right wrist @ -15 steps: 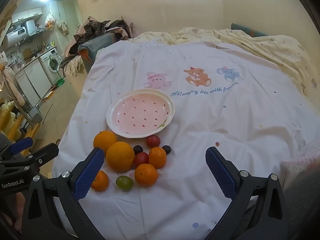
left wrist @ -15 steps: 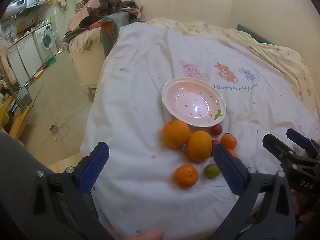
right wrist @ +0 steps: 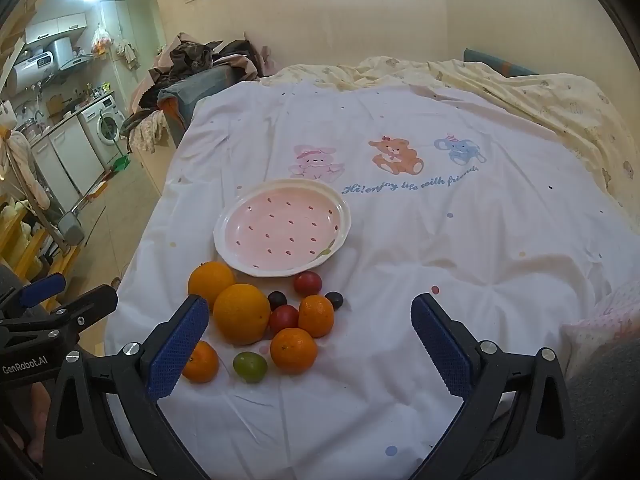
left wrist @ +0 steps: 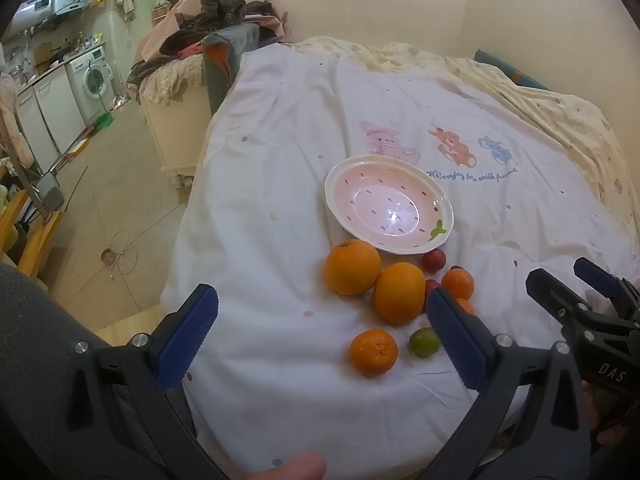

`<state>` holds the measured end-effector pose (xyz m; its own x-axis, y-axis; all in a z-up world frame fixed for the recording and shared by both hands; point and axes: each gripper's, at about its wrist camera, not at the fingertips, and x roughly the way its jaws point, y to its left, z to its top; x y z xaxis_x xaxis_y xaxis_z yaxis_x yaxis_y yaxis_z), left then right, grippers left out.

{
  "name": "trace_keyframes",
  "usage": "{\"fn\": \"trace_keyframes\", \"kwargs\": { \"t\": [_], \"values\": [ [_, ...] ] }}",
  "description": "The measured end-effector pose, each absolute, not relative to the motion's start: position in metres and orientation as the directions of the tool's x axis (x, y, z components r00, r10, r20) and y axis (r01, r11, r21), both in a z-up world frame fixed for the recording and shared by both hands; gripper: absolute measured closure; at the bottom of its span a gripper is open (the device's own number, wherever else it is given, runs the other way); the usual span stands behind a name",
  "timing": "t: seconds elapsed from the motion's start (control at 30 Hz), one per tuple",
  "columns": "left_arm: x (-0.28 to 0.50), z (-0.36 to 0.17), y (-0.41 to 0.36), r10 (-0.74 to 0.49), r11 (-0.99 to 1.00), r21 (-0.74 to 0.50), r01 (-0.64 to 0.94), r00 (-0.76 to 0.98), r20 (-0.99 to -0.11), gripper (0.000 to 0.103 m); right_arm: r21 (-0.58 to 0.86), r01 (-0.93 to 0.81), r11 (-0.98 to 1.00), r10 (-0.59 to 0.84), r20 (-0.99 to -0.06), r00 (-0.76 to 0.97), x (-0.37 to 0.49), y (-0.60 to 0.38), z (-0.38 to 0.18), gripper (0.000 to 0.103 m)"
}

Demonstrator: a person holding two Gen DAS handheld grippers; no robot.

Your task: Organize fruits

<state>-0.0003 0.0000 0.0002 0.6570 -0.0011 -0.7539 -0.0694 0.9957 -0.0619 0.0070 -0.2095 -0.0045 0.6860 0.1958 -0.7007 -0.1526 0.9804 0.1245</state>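
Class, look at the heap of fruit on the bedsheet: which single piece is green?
The small green fruit at the heap's near edge, between two small oranges; every other piece is orange, red or dark.

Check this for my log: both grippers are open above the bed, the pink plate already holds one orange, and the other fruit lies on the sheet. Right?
Not quite. The pink plate holds nothing, as the right wrist view shows; every orange lies on the sheet. Both grippers, left and right, are open.

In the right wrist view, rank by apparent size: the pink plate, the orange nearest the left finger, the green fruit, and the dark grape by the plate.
1. pink plate
2. orange
3. green fruit
4. dark grape
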Motion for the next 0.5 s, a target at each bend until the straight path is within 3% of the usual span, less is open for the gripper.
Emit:
{"fn": "trace_keyframes", "kwargs": {
  "t": [0.5],
  "values": [
    [-0.0014, -0.0029, 0.0051, -0.002, 0.995, -0.065, -0.072, 0.655, -0.756, 0.000, 0.124, -0.153, 0.980, 0.195, -0.701, 0.686, 0.0076, -0.2092, -0.0054, 0.000]
  ]
}}
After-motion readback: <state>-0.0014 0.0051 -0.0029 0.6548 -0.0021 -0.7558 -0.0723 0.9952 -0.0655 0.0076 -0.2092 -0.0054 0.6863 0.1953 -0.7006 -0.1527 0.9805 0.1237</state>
